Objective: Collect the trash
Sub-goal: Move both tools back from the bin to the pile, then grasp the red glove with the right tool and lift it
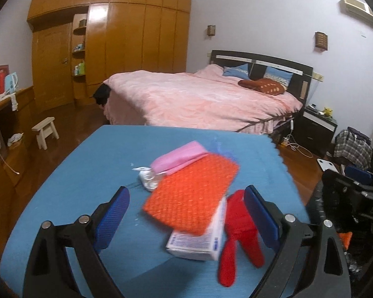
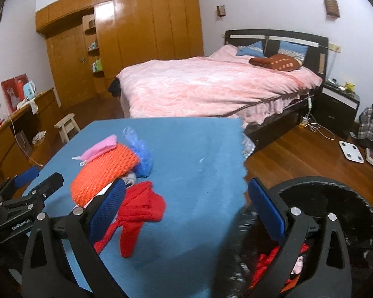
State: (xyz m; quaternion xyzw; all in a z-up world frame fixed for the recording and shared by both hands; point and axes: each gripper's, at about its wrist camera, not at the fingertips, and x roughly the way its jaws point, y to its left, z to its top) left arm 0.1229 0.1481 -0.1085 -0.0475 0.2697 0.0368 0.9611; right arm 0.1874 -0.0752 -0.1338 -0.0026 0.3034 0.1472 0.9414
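Observation:
A pile of trash lies on the blue table [image 1: 69, 173]: an orange woven pouch [image 1: 191, 193] on top of a white box [image 1: 199, 243], a red cloth scrap [image 1: 238, 226], a pink packet [image 1: 179, 159] and a small white wrapper [image 1: 148, 177]. My left gripper [image 1: 186, 216] is open, its jaws on either side of the orange pouch and white box. My right gripper [image 2: 186, 206] is open and empty, over the table's right edge [image 2: 211, 161] and the black bin [image 2: 323, 223] that holds red trash. The pile also shows in the right wrist view, with the orange pouch [image 2: 104, 173], red cloth [image 2: 139, 211] and a blue plastic bag [image 2: 141, 154].
A pink bed [image 1: 199, 99] stands behind the table, a wooden wardrobe [image 1: 112, 49] at the back left, a small stool [image 1: 46, 131] on the floor, a desk [image 1: 2, 129] at left. A white scale [image 2: 351, 152] and cables lie on the wooden floor at right.

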